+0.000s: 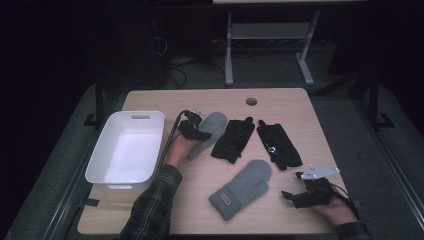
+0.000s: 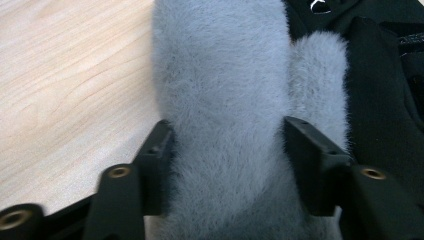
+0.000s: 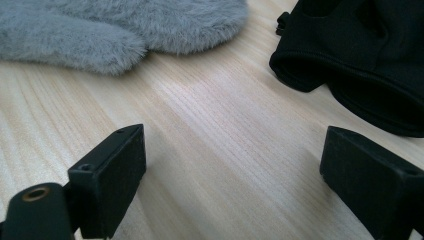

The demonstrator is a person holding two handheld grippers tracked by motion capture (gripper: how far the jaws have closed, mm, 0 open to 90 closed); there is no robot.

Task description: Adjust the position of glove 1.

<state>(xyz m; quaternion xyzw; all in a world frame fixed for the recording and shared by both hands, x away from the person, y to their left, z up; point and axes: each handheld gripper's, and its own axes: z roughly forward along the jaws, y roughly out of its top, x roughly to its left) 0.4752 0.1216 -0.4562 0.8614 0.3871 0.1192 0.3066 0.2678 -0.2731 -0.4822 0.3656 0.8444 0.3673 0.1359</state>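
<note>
Two grey fuzzy mittens and two black gloves lie on the wooden table [image 1: 300, 107]. My left gripper [image 1: 195, 131] reaches over the far grey mitten [image 1: 210, 131]. In the left gripper view its jaws [image 2: 227, 170] press on both sides of that mitten [image 2: 225, 90], whose thumb lies against a black glove [image 2: 380, 100]. The near grey mitten [image 1: 242, 187] lies at the front middle. My right gripper [image 1: 292, 196] rests near the front right edge, open over bare wood [image 3: 240, 170], with the near mitten [image 3: 125, 25] and a black glove [image 3: 365, 55] ahead of it.
A white plastic bin [image 1: 100, 150] stands at the table's left side. The two black gloves [image 1: 233, 139] [image 1: 279, 144] lie side by side in the middle. A round cable hole [image 1: 251, 101] sits near the far edge. Desk legs and cables stand behind the table.
</note>
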